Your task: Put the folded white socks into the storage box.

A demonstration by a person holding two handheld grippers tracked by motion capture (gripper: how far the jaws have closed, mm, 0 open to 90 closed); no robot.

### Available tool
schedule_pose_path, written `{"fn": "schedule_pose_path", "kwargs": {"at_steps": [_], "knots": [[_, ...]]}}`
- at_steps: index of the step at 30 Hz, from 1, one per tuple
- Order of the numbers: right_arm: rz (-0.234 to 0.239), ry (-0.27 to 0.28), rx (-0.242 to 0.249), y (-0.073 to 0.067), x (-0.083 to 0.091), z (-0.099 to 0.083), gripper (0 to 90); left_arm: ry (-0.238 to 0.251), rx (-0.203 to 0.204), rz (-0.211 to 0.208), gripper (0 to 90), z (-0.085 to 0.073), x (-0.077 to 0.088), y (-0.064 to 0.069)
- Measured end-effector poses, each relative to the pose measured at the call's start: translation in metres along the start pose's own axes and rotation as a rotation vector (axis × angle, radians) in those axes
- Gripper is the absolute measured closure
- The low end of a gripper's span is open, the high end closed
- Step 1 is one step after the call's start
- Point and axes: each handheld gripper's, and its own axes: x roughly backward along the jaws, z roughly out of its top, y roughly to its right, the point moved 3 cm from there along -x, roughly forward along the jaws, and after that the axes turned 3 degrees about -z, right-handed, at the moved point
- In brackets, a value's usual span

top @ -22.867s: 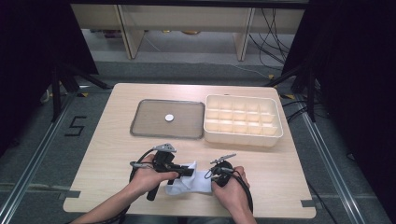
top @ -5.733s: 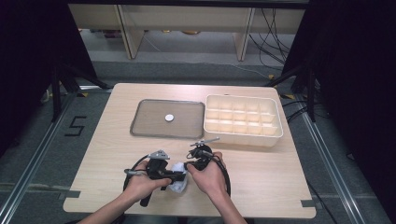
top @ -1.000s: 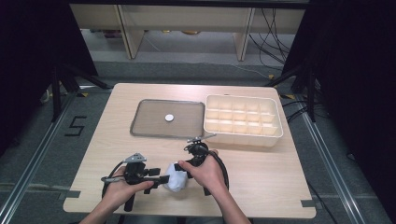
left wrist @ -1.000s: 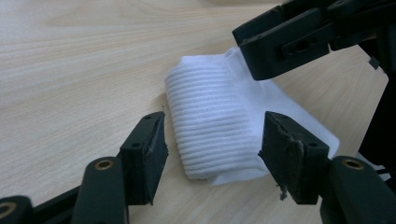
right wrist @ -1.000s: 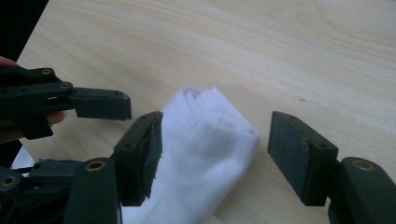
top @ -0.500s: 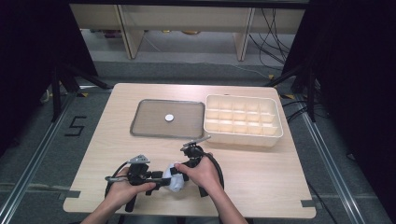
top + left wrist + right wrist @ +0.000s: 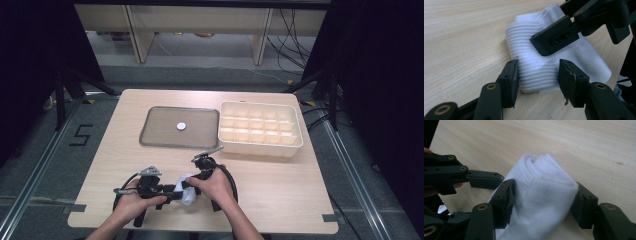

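From the high view, a rolled white sock (image 7: 188, 195) lies near the front edge of the table (image 7: 280, 190), between the two hands, but the hands cover most of it. The left gripper (image 7: 172, 192) comes at it from the left and the right gripper (image 7: 192, 186) from above. Farther back sit a grey tray (image 7: 165, 131) with a small white disc (image 7: 181, 126) on it, and a cream box with many little compartments (image 7: 260, 129). The left gripper view shows much more: the sock (image 7: 544, 65) has ribs, and the left gripper (image 7: 537, 75) has one jaw on each side of its end. One jaw touches it and the other stands a little apart, so it is not squeezed. The jaws have just been closing. The right gripper view shows the sock (image 7: 544, 202) as a thick roll that fills the right gripper (image 7: 541, 202). Both jaws press on its sides, and they have just been closing too. A second ago the left hand was farther left, away from the sock; now it is right beside it.
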Motion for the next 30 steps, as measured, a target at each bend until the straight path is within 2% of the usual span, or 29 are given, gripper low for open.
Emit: {"fn": "schedule_pose_path", "kwargs": {"at_steps": [8,10,12,13,14,16,24,25,27,28,30], "knots": [[-0.007,-0.003,0.008,-0.0008,-0.0013,-0.0009,52.6,-0.016,0.002,0.003,52.5,-0.0007,-0.0008,-0.0003],[-0.005,-0.011,0.012,-0.0010,-0.0020,-0.0008,54.5,-0.011,0.005,-0.008,52.7,-0.0009,-0.0015,-0.0006],[0.007,-0.015,0.017,-0.0014,-0.0024,-0.0003,56.2,-0.014,0.005,-0.017,52.7,-0.0010,-0.0021,-0.0009],[0.011,-0.017,0.022,-0.0015,-0.0024,-0.0002,56.8,-0.009,0.006,-0.007,52.7,-0.0010,-0.0024,-0.0006],[0.023,-0.034,0.018,-0.0008,-0.0024,-0.0001,58.4,-0.011,0.008,-0.009,52.7,-0.0010,-0.0025,-0.0006],[0.011,-0.027,0.016,-0.0007,-0.0030,0.0000,59.0,-0.013,0.008,-0.018,52.7,-0.0011,-0.0028,-0.0011],[0.033,-0.025,0.018,-0.0008,-0.0032,-0.0003,64.8,-0.008,0.011,-0.020,52.3,-0.0015,-0.0029,-0.0016],[0.041,-0.032,0.019,-0.0024,-0.0027,-0.0005,65.9,-0.006,0.009,-0.027,51.6,-0.0015,-0.0023,-0.0020],[0.026,-0.022,0.029,-0.0026,-0.0029,-0.0007,66.3,-0.006,-0.003,-0.028,50.5,-0.0018,-0.0005,-0.0025],[0.019,-0.031,0.018,-0.0030,-0.0034,-0.0006,66.7,0.001,-0.011,-0.020,50.5,-0.0019,0.0013,-0.0021],[0.019,-0.011,0.033,-0.0049,-0.0030,-0.0015,67.5,0.013,-0.029,-0.007,47.8,-0.0020,0.0058,-0.0022]]}}
